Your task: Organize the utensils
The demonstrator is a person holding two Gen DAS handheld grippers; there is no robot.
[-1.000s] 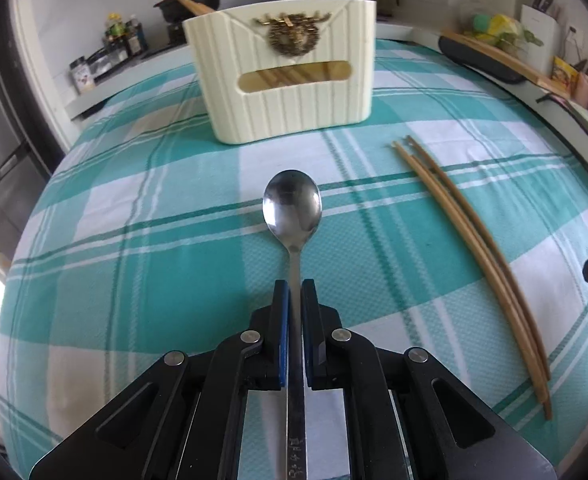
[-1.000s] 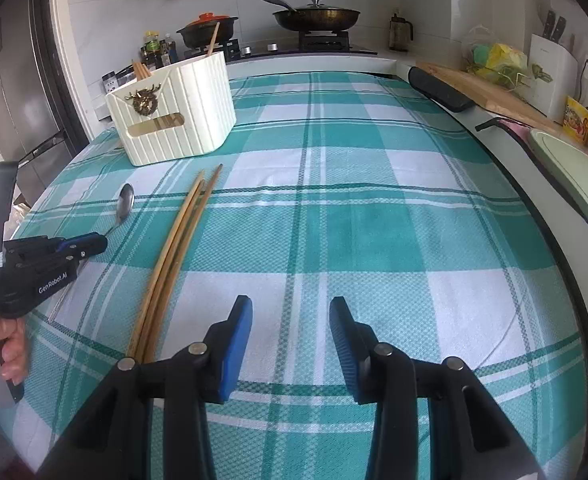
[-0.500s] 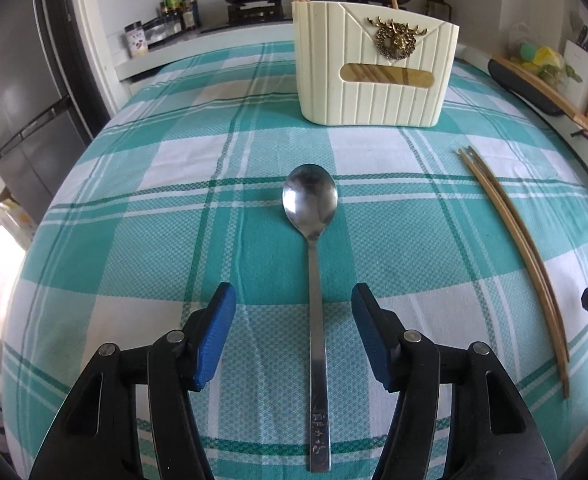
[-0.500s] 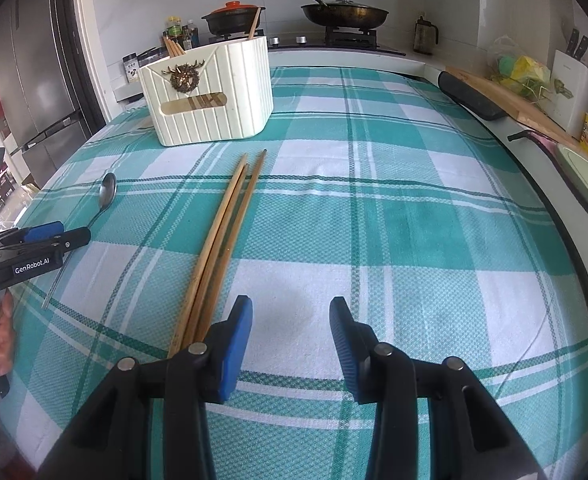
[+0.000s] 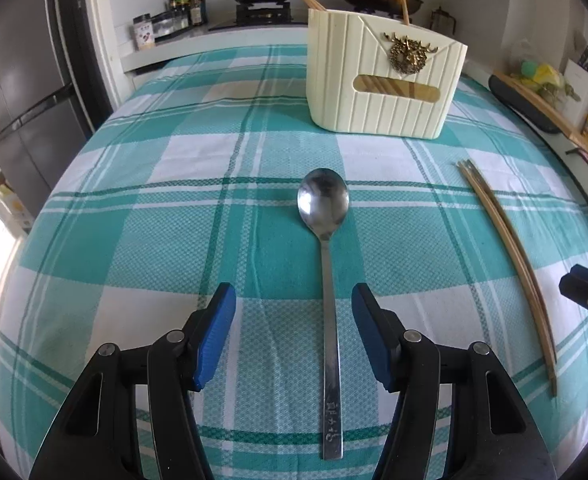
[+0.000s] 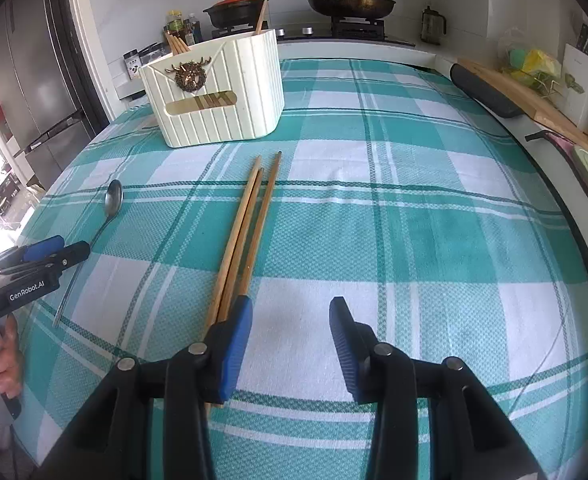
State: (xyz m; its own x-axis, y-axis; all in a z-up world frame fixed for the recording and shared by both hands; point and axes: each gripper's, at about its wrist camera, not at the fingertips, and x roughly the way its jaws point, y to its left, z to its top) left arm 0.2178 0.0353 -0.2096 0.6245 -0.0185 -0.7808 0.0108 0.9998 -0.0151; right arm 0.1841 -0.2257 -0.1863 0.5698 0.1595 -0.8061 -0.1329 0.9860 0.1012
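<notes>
A steel spoon (image 5: 325,248) lies flat on the teal checked cloth, bowl pointing away. My left gripper (image 5: 293,334) is open, its jaws either side of the spoon's handle, not touching it. Several wooden chopsticks (image 6: 246,228) lie in a bundle on the cloth; they also show in the left wrist view (image 5: 506,248). My right gripper (image 6: 290,344) is open and empty, its left finger over the chopsticks' near ends. A cream ribbed utensil holder (image 5: 386,80) with chopsticks in it stands at the back; it also shows in the right wrist view (image 6: 218,92).
The table (image 6: 434,240) is covered by the checked cloth. Behind it is a counter with a stove, a pot (image 6: 236,10) and a pan (image 6: 350,2). A fridge (image 5: 22,92) stands at the left. A cutting board (image 6: 534,100) lies at the right.
My left gripper opened and let go of the spoon, which now lies on the cloth. My right gripper moved left and forward towards the chopsticks' near ends.
</notes>
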